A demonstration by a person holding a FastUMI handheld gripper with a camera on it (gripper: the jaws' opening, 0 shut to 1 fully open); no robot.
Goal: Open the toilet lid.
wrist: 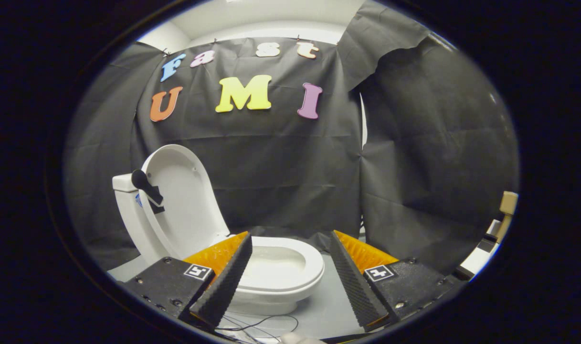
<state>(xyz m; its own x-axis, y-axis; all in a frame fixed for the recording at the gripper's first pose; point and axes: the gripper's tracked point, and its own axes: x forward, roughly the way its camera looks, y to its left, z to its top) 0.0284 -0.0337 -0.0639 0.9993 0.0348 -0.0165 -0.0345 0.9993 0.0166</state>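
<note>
My claw (290, 248) is spread wide, holding nothing. The toilet lid (183, 200) stands raised against the tank (125, 184), beyond my left finger; the bowl (280, 267) sits between my fingers. I judge it open: withdraw without brushing the lid.

Low, level, near, facing toilet (271, 272)

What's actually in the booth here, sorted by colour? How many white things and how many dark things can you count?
White: 3 — toilet lid raised upright, toilet bowl, tank
Dark: 2 — handle clipped on the lid's edge, thin cable on the floor
Total: 5
The gripper has its jaws open, with the bowl just ahead between them.
</note>
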